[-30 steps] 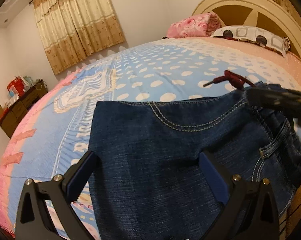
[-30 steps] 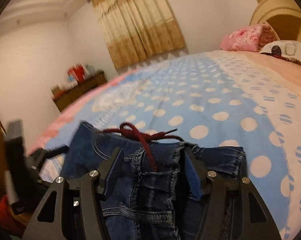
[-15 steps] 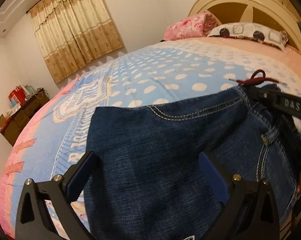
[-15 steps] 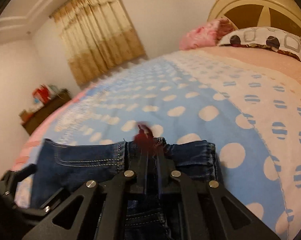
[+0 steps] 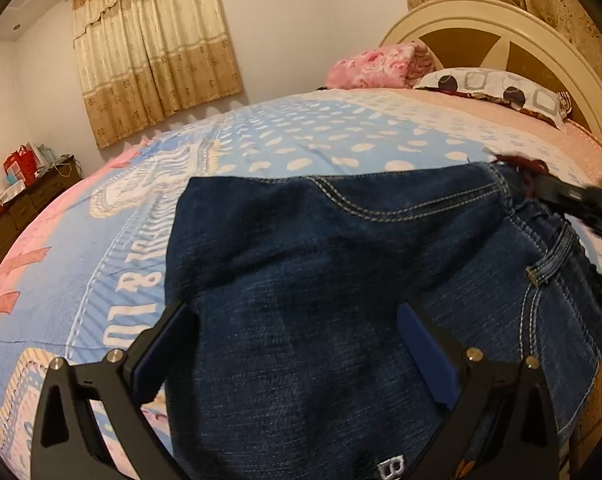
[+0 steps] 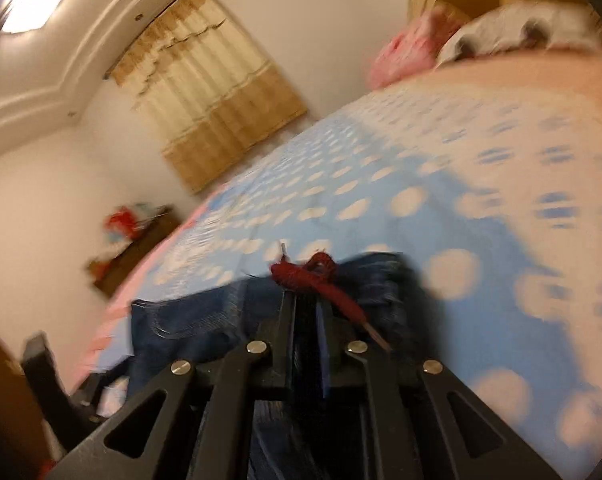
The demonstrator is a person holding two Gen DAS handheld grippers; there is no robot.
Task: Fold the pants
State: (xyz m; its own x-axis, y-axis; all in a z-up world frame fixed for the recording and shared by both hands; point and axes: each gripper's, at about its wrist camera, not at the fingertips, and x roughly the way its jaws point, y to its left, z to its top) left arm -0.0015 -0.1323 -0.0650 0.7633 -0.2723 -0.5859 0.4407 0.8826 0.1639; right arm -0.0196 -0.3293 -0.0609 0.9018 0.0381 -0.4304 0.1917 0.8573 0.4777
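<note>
Dark blue jeans (image 5: 321,272) lie on the blue polka-dot bedspread (image 5: 301,148), waistband to the right with a dark red drawstring (image 5: 529,170). My left gripper (image 5: 297,344) is open, its jaws wide apart over the jeans' near edge. My right gripper (image 6: 305,308) is shut on the jeans' waistband (image 6: 381,280), with the red drawstring (image 6: 317,276) lying over its tips. The right gripper also shows in the left wrist view (image 5: 581,204) at the waistband. The right wrist view is blurred and tilted.
A cream headboard (image 5: 501,32), a patterned pillow (image 5: 497,88) and a pink folded blanket (image 5: 373,66) are at the bed's far right end. Tan curtains (image 5: 153,48) hang behind. A dark dresser (image 5: 29,200) stands at far left.
My right gripper closed on the waistband and has tilted and moved while holding it. My left gripper stayed open while the jeans came nearer and spread wider in its view.
</note>
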